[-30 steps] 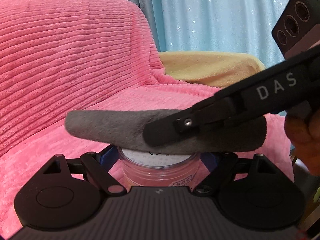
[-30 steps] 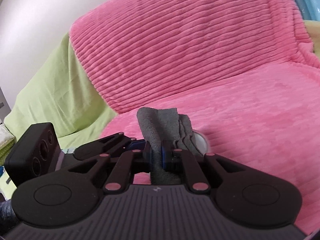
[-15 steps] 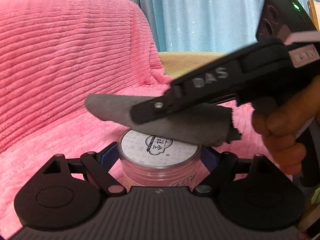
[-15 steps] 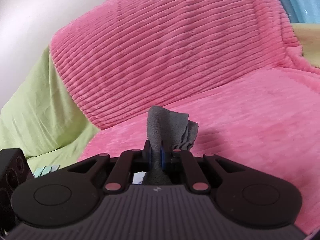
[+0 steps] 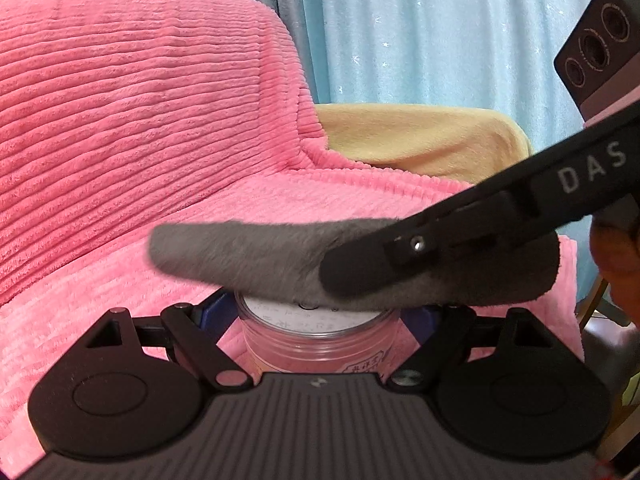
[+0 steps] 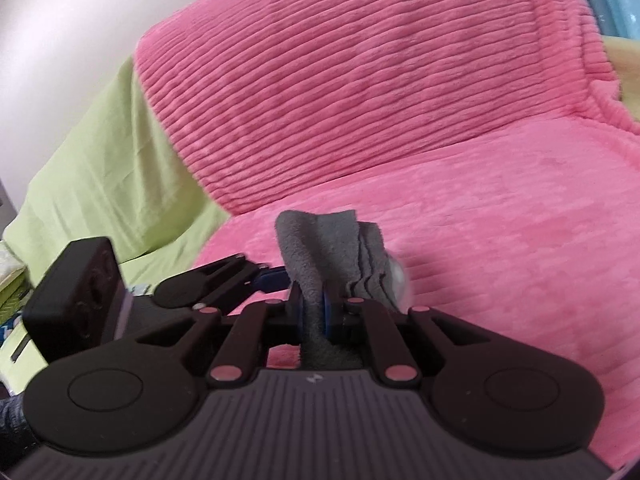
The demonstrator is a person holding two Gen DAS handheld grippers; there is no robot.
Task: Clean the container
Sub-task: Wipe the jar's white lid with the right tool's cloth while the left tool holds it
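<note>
My left gripper (image 5: 318,316) is shut on a clear round container (image 5: 316,340) with a white printed lid, held upright between its blue pads. My right gripper (image 6: 316,308) is shut on a folded grey cloth (image 6: 324,248). In the left wrist view the cloth (image 5: 260,256) lies flat across the lid and hides most of it, and the right gripper's black finger (image 5: 420,252) comes in from the right over it. In the right wrist view only a blurred edge of the container (image 6: 398,276) shows beside the cloth, and the left gripper (image 6: 224,280) is at the left.
A pink ribbed blanket (image 5: 140,140) covers the sofa seat and back behind the container. A yellow cushion (image 5: 420,136) and blue curtain (image 5: 440,32) lie at the back right. A green cover (image 6: 108,168) drapes the sofa's left side.
Half a second ago the cloth was lifted off and the lid was uncovered. The right gripper has come back down and the cloth lies on the lid again.
</note>
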